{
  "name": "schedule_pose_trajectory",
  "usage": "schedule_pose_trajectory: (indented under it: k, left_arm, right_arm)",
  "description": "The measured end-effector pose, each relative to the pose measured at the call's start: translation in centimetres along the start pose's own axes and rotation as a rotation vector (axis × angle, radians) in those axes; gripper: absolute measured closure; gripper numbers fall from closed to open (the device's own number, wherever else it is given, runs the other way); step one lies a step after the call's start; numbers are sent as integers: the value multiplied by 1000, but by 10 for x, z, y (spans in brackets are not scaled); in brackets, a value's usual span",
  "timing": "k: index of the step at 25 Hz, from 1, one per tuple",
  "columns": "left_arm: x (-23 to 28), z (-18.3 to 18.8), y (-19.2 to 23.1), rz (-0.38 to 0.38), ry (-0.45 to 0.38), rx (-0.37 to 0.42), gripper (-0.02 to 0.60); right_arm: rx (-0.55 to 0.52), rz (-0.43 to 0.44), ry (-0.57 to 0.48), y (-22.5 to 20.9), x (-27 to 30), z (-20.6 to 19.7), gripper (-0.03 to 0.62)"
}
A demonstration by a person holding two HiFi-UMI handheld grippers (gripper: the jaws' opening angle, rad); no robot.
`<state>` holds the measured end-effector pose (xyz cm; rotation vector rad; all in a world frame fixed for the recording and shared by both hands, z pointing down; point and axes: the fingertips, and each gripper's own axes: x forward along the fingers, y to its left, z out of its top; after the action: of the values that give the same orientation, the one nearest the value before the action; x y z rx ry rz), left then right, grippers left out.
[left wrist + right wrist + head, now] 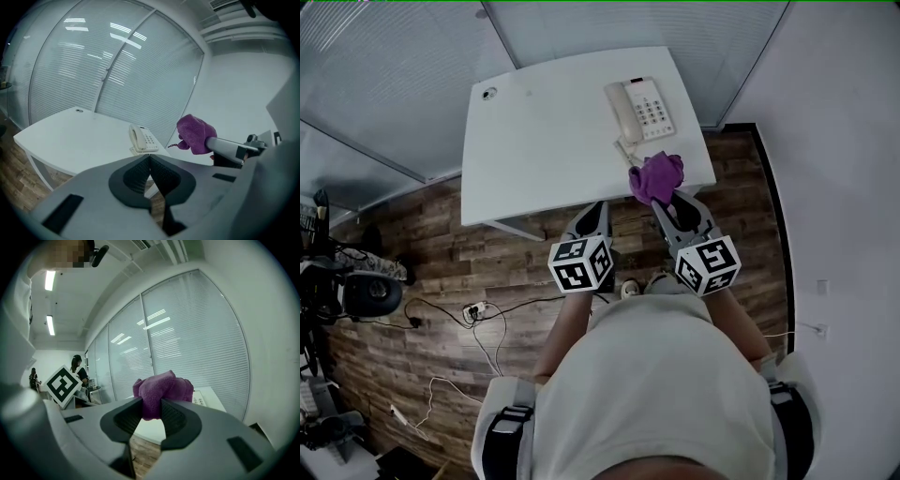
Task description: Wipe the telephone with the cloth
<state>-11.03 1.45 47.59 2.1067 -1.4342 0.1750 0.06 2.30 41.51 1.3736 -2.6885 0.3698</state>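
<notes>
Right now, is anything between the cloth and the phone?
Nothing visible. The right gripper holds the cloth over the table's near edge, just short of the phone, with a clear line to it.

A white table [544, 141] stands ahead of the jaws on a wood-plank floor [412, 244], blind-covered glass walls [384, 75] beyond it, strip lights [49, 280] glowing overhead.

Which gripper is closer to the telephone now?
Right. The right gripper, holding the purple cloth, sits just short of the telephone; the left gripper, shut and empty, is further back and leftward.
</notes>
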Motion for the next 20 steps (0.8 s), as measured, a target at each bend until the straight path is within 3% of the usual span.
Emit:
schedule_pose_trajectory:
  k: [11, 20]
  left_arm:
    - [27, 6, 17, 28, 18, -28, 560]
    - [83, 45, 36, 48, 13, -23, 560]
  right_arm:
    - [18, -57, -9, -47, 24, 8, 471]
    - [-3, -6, -30, -82, 92, 37, 471]
